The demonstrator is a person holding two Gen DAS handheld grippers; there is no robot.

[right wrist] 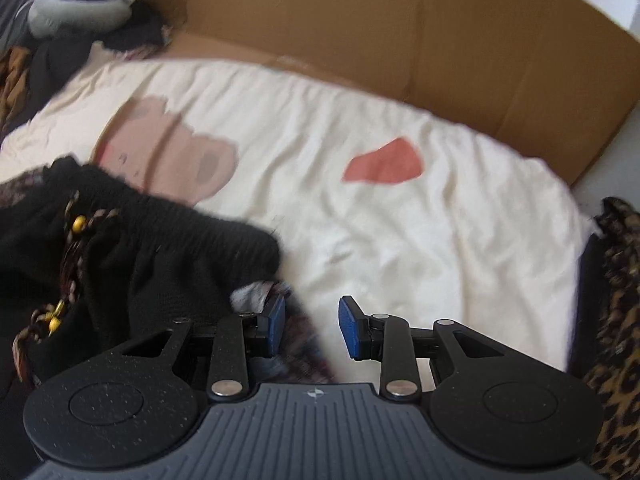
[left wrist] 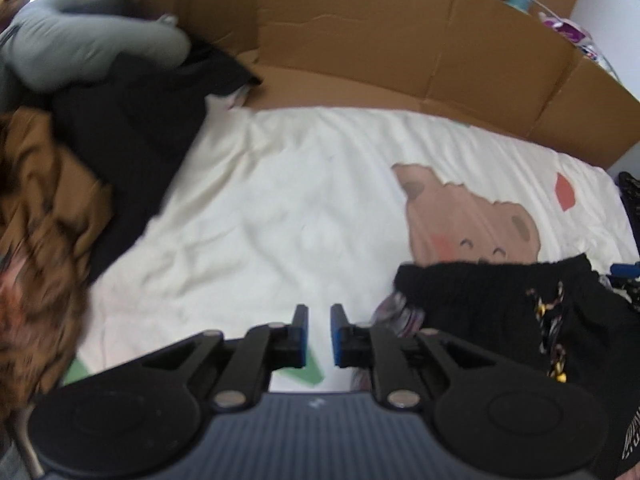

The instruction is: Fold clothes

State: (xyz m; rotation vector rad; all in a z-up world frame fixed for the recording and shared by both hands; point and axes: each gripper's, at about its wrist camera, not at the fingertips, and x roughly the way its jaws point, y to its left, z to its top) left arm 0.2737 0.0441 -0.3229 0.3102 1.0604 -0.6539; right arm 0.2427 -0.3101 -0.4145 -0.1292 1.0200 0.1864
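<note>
Looking down from the left gripper [left wrist: 319,334], its two blue pads sit close together with a thin gap, and nothing is between them. Only the white sheet [left wrist: 248,216] with the bear picture [left wrist: 468,216] lies under it. The black garment [left wrist: 500,304] with the braided cord and gold beads [left wrist: 554,320] lies just to the right of this gripper, not touching it. A heap of other clothes [left wrist: 80,152], black, brown and grey, waits far off to its left, by the cardboard wall [left wrist: 400,40].

The right gripper [right wrist: 312,330] stands about half open. The black garment bunches up against its left pad, and a bit of patterned cloth [right wrist: 304,344] lies in the gap. The pads do not seem to press on it, but the view there is blurry, so a light grip cannot be ruled out. A leopard-print cloth [right wrist: 616,320] lies off to its right.

What could go wrong? If the right gripper lifts now, the garment may slip away, because nothing squeezes it. The left gap looks too thin to take thick cloth. The cord could also snag a finger and pull the fold crooked.
</note>
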